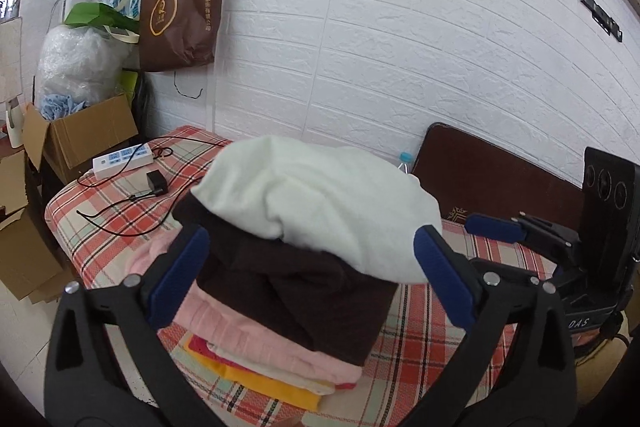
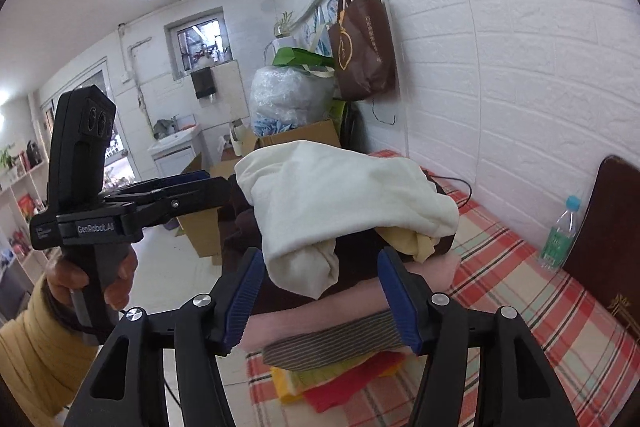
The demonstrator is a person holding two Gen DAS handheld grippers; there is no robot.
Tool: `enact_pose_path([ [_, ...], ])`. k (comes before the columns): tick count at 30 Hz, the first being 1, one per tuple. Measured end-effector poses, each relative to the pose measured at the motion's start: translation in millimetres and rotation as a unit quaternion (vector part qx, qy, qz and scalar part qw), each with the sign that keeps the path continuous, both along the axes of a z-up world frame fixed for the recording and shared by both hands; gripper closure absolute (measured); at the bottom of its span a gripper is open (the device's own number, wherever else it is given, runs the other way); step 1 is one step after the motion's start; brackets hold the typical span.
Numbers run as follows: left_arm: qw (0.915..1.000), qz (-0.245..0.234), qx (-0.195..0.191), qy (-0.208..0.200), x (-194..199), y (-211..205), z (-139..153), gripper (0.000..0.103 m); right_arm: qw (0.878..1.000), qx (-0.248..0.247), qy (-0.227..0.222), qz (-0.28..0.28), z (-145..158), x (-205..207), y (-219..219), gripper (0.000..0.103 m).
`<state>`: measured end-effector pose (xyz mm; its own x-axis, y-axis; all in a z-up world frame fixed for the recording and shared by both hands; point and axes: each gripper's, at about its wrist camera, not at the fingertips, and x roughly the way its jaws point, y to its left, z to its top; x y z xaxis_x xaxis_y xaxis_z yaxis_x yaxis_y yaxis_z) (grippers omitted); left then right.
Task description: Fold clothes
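Hovering wide apart, left claw (image 1: 312,279) and right claw (image 2: 320,297) flank stack (image 1: 276,319); bumping could topple cream garment (image 1: 320,203).

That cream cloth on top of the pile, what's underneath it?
Under the cream cloth lies a dark brown garment, then a pink one, then thinner folded pieces in white, red and yellow. How far each layer reaches beneath is covered.

Cream cloth (image 1: 320,195) covering the brown garment (image 1: 296,291) beneath, lower stack layers (image 2: 340,375) blurring together, water bottle (image 1: 405,160) mostly hiding behind the pile
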<state>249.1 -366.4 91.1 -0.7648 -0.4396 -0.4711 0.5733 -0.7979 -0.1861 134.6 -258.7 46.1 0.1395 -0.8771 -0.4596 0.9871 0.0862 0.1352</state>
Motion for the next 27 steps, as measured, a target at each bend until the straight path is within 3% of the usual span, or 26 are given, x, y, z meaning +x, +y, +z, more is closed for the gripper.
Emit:
enact_pose_path([
  [3,0.9995,-0.029,0.012,-0.005,-8.0,7.3,-7.6,0.001,1.000,-0.014,0.012,0.008,-1.0,8.2,7.7,0.032],
  [10,0.9993,-0.035,0.009,-0.009,-13.1,27.5,-13.9,0.000,1.000,-0.016,0.007,0.008,-6.4,10.4,12.1,0.031],
  [23,0.9995,0.012,-0.023,0.018,-4.6,43.3,-13.2,0.001,0.999,-0.014,-0.014,-0.026,-10.9,-5.1,19.1,0.030],
  [27,1.0000,-0.003,-0.002,0.001,-15.9,41.3,-22.5,0.000,0.999,-0.002,-0.028,-0.025,-15.6,-7.9,17.1,0.029],
])
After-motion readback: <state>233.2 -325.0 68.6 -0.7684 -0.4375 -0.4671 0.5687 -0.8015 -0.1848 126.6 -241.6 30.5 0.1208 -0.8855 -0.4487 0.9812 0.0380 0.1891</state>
